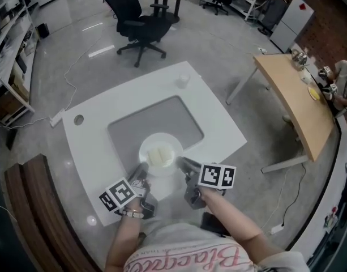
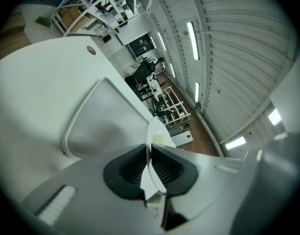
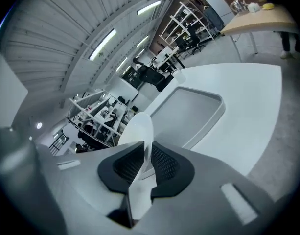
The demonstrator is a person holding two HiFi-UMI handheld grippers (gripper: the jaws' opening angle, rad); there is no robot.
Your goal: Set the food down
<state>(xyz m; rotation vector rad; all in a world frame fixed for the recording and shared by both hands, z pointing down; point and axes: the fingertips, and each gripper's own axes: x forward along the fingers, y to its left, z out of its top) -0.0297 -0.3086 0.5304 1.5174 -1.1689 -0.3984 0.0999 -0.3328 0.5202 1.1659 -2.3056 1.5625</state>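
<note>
A white plate [image 1: 148, 144] carries a pale slab of food [image 1: 159, 155] over the front edge of the grey mat [image 1: 156, 118] on the white table [image 1: 218, 123]. My left gripper [image 1: 142, 170] is shut on the plate's near-left rim, and my right gripper [image 1: 182, 164] is shut on its near-right rim. In the left gripper view the plate [image 2: 153, 130] stands edge-on between the black pads of the left gripper [image 2: 149, 168], with the food [image 2: 162, 139] showing beyond. The right gripper view shows the plate [image 3: 138, 129] pinched in the right gripper [image 3: 146, 163]. I cannot tell whether the plate touches the mat.
A small white cup [image 1: 183, 81] stands at the table's far edge. A round hole [image 1: 78, 119] is near its left corner. A black office chair [image 1: 140, 21] stands beyond, a wooden desk [image 1: 298, 95] at the right, and a wooden bench [image 1: 31, 208] at the left.
</note>
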